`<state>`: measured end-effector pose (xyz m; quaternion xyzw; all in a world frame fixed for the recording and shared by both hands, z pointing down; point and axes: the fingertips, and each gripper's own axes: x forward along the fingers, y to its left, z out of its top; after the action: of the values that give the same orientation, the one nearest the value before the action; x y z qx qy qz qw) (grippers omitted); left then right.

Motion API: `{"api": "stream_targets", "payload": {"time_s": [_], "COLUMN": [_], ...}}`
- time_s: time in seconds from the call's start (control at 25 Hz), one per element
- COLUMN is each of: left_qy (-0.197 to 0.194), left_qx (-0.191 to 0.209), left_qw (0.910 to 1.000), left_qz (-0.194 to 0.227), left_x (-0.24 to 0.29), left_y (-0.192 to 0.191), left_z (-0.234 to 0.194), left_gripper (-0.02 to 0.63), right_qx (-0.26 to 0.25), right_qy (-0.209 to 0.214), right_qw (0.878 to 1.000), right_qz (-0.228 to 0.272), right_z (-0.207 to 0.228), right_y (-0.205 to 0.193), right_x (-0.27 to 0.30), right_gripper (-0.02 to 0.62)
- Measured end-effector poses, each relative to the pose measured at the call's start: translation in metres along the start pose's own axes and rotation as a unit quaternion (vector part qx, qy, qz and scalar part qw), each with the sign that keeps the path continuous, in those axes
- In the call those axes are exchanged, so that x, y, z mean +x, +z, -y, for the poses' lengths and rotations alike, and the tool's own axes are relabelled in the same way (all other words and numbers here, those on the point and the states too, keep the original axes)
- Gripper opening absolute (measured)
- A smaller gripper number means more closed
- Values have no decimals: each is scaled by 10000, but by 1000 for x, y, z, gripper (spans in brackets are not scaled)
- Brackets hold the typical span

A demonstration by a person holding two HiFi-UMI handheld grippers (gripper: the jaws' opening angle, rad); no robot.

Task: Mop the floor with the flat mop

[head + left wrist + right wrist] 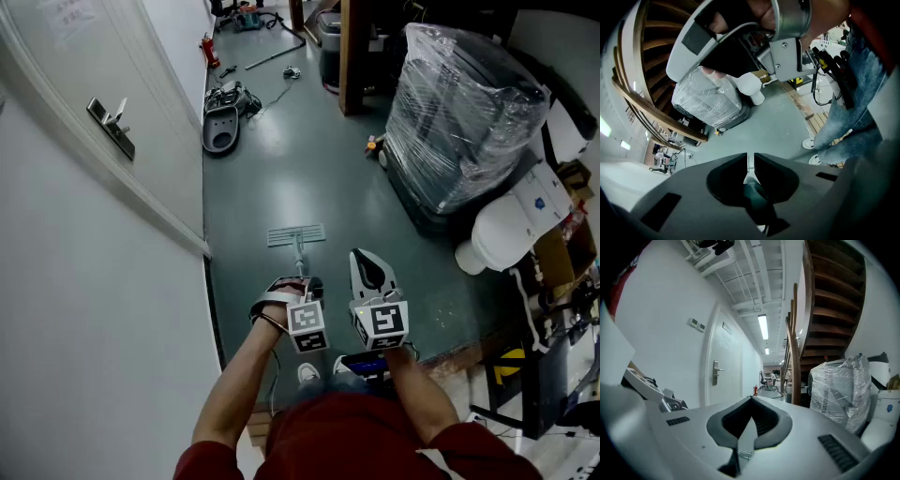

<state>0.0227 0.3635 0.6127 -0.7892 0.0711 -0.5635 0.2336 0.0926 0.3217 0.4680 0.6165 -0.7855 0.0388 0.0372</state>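
Two tools are held side by side over the grey-green floor (309,178), with the person's arms seen from above in the head view. The left tool (298,284) is clenched on the handle (300,258) of the flat mop. In the left gripper view, its jaws are drawn in on the handle's dark grip, and only a thin slit is left between their tips. The mop head (296,234) is laid flat on the floor just ahead of the left tool, near the foot of the white wall (103,300). The handle is seen rising from the middle of the mop head to that tool.

The right tool (751,401) is closed on nothing: its jaws are pressed together at the tips. It is pointed forward just beside the left tool and is kept apart from the handle.

A white door (56,75) with a metal lever (111,122) is set in the wall to the left. A plastic-wrapped load (464,108) is stood on the floor to the right, well apart from the mop head. A wooden staircase (829,301) is seen above the load in the right gripper view. A pale shoe (307,373) is seen below the tools.
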Motion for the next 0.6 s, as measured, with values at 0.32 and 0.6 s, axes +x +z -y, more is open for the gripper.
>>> {"api": "stream_targets", "payload": {"time_s": [0.32, 0.6], "left_qy": [52, 123], "left_qx": [-138, -388], "left_qw": [9999, 9992], "left_qz": [-60, 10], "left_x": [3, 9], "left_y": [5, 8], "left_z": [-4, -3], "left_gripper": [57, 55], "right_qx": [4, 86], "right_qy": [-15, -7], "right_qw": [9999, 9998], "right_qz": [-115, -163], "right_z": [10, 19], "right_y": [-8, -15], "right_x": [0, 7], "right_gripper": [17, 17]}}
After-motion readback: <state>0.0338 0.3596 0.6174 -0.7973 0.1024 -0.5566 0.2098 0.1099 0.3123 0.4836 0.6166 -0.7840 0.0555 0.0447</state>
